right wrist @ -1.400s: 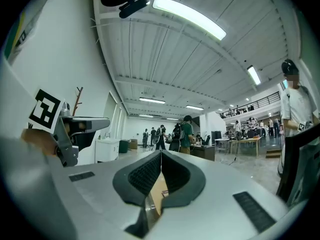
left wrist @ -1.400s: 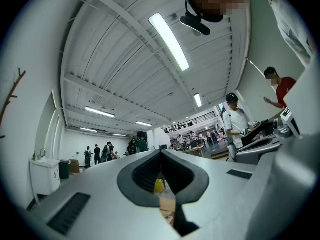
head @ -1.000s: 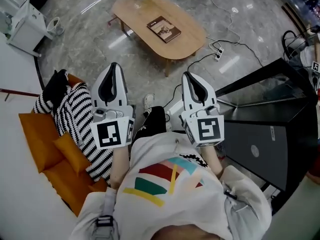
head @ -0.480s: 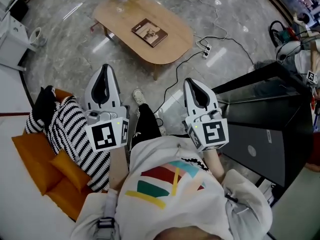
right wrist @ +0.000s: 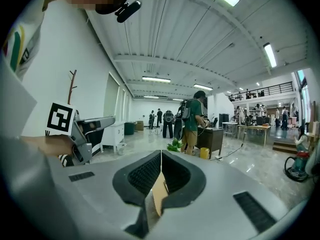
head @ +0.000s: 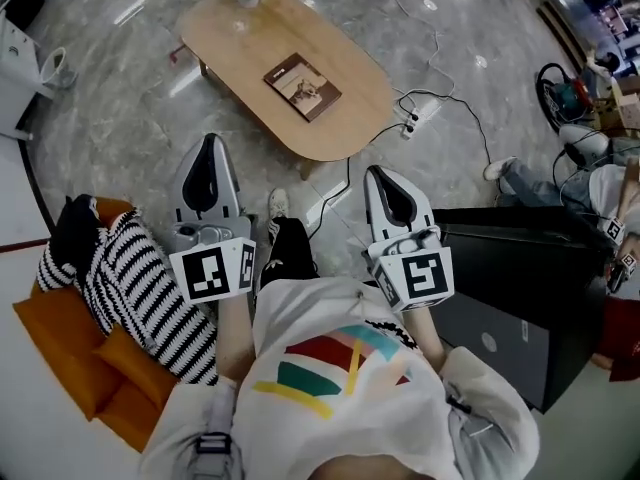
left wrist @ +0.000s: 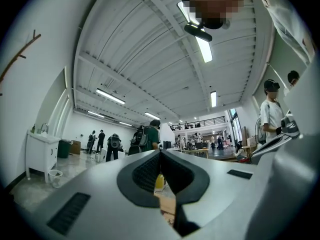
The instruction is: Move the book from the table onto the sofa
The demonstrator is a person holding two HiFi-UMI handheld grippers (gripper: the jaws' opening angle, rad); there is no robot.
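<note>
Wood, pale and oval, was the counter (head: 235,36) in the upper middle of the head view; the book (head: 303,86) lay flat on it, cover up, turned at a slant, towards the end lower in the frame. Both of my tools were closed on nothing: the left gripper (head: 208,144) had its jaws pressed together, and the right gripper (head: 380,176) likewise, as each gripper view showed.

I judged the step in hand to be the approach, with no grasp begun. To do it well I would have picked one gripper for the book and spread its jaws before reaching the counter; a flat book gives little to pinch from above, so coming in low at an edge, or nudging it to overhang the rim first, seemed wiser; the other gripper could steady it. The cables (head: 420,118) on the floor at the right of the counter were worth stepping round.

The book sat above and between the two grippers in the frame, up and right of the left one, up and left of the right one, well apart from both. The orange sofa (head: 55,338) lay at the lower left, beside my left arm, with a striped cushion (head: 150,293) on it.
</note>
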